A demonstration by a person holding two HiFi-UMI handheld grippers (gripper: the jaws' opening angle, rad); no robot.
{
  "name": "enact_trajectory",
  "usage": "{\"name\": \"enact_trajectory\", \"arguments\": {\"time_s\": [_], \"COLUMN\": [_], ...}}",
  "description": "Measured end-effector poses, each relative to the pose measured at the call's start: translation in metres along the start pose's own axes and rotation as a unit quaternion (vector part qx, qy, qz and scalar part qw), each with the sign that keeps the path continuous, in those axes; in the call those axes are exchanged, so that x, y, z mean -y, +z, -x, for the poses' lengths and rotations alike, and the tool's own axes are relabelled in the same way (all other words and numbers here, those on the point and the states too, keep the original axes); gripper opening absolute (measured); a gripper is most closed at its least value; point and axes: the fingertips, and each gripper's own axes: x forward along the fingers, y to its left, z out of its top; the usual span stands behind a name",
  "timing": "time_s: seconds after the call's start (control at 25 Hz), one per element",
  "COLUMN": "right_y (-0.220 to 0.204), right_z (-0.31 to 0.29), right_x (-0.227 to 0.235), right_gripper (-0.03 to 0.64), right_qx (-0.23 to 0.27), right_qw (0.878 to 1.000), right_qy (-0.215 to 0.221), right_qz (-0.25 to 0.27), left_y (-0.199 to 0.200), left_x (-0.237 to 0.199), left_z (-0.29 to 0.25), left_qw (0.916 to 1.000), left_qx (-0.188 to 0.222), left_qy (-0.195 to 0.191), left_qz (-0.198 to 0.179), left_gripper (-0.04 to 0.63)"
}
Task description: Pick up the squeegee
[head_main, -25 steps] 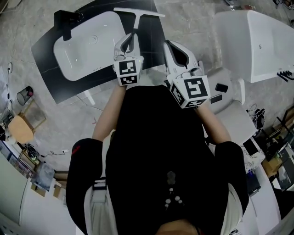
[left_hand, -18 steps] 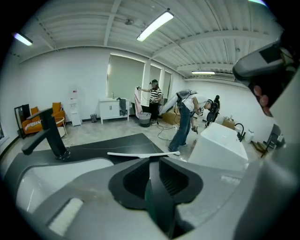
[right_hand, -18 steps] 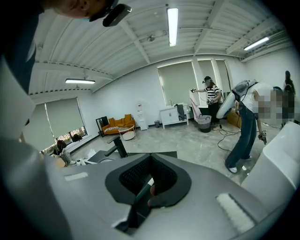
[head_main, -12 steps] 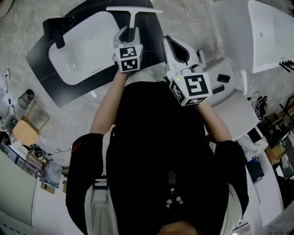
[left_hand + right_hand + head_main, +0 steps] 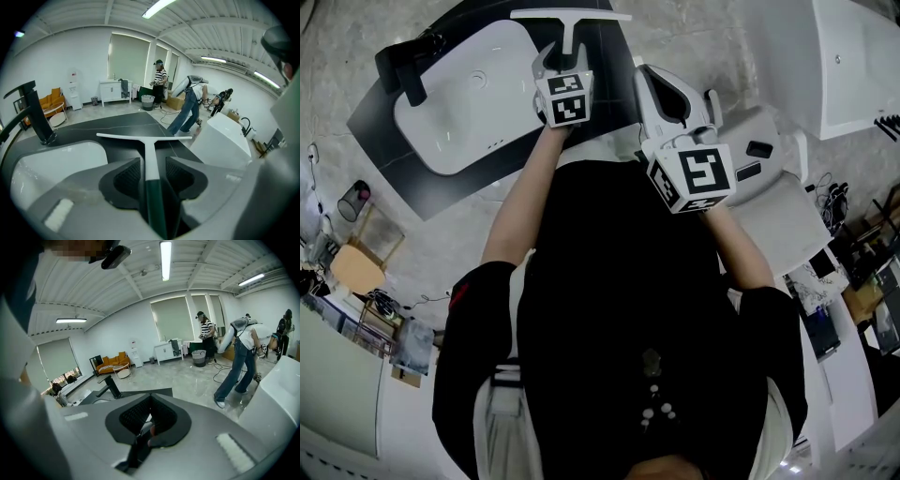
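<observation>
Left gripper [image 5: 152,163]: fingers just opened wide, astride the squeegee [image 5: 144,137] handle, pads clear of it.
Right gripper [image 5: 149,420]: fingers together, empty.
Squeegee: flat on dark table [image 5: 613,58], beside white sink [image 5: 459,112].

Light: we are getting bright, even light from ceiling strips [image 5: 165,258] | optics: edges are bending, corners are vignetting black in both gripper views | focus: nearest foreground is blurring
</observation>
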Motion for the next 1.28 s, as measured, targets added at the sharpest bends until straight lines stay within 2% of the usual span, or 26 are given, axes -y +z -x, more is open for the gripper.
{"name": "enact_trajectory", "arguments": {"time_s": [0.2, 0.32, 0.64, 0.76, 1.16, 1.28], "right_y": [-0.002, -0.002, -0.004, -0.006, -0.007, -0.008], "right_z": [-0.004, -0.003, -0.002, -0.001, 0.009, 0.012], "right_x": [0.003, 0.005, 0.003, 0.001, 0.002, 0.001], "right_gripper": [0.002, 0.002, 0.002, 0.002, 0.002, 0.002], "right_qx": [-0.005, -0.006, -0.008, -0.007, -0.003, -0.002], "right_qw": [1.0, 1.0, 1.0, 1.0, 1.0, 1.0], "right_qy": [-0.006, -0.009, -0.01, -0.011, -0.018, -0.017], "right_qz": [-0.004, -0.005, -0.004, -0.002, -0.004, -0.004], "left_y": [-0.012, -0.015, -0.006, -0.007, -0.005, -0.004], "left_x": [-0.002, -0.005, -0.003, -0.005, -0.007, -0.006], "left_z": [-0.013, -0.015, -0.019, -0.021, -0.015, -0.012], "left_qw": [0.9992, 0.9987, 0.9991, 0.9988, 0.9983, 0.9986], "left_qx": [-0.032, -0.037, -0.025, -0.022, -0.017, -0.01], "left_qy": [0.016, 0.021, 0.028, 0.038, 0.048, 0.048], "left_qz": [0.016, 0.027, 0.022, 0.021, 0.03, 0.021], "left_gripper": [0.166, 0.166, 0.164, 0.098, 0.098, 0.098]}}
